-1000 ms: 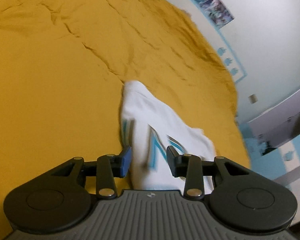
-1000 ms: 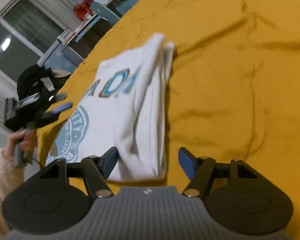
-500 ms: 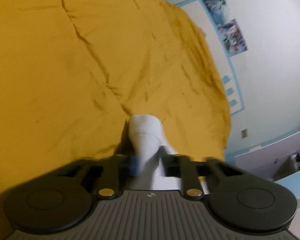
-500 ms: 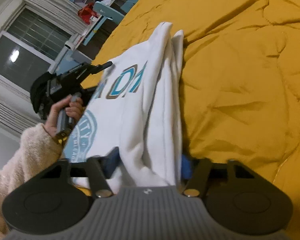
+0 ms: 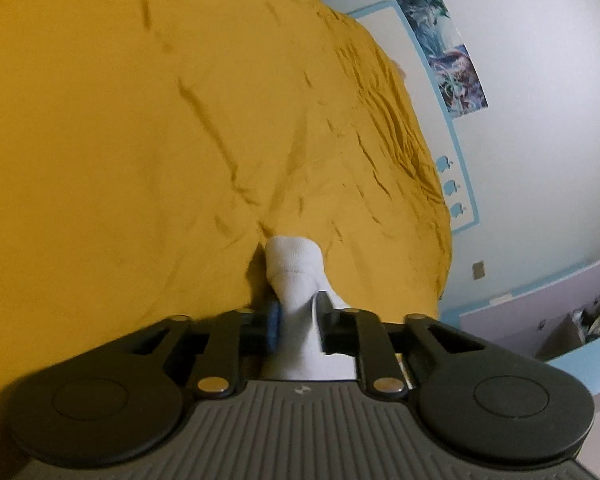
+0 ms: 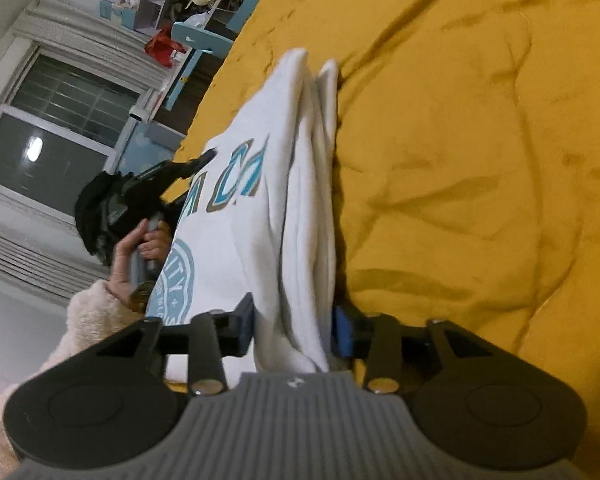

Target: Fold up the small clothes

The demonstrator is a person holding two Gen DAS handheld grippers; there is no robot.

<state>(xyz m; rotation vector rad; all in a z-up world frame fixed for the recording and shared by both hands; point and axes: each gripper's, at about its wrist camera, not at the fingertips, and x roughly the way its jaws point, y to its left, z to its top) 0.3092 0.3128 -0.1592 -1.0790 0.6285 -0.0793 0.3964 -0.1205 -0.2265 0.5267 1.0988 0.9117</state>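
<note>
Both the left gripper and right gripper have their fingers clamped on the white, teal-lettered cotton sweatshirt, already doubled lengthwise between them above the mustard-yellow bed, with the crosswise fold apparently left.

Each gripper has a ribbed grey body, black round-ended linkage arms with silver pivot screws, and blue finger pads: left gripper, right gripper. Beyond the right gripper, a bare-skinned left hand shows a fluffy pale-pink sleeve.

A rumpled mustard bedspread lies beside a postered wall, with a window nearby.
</note>
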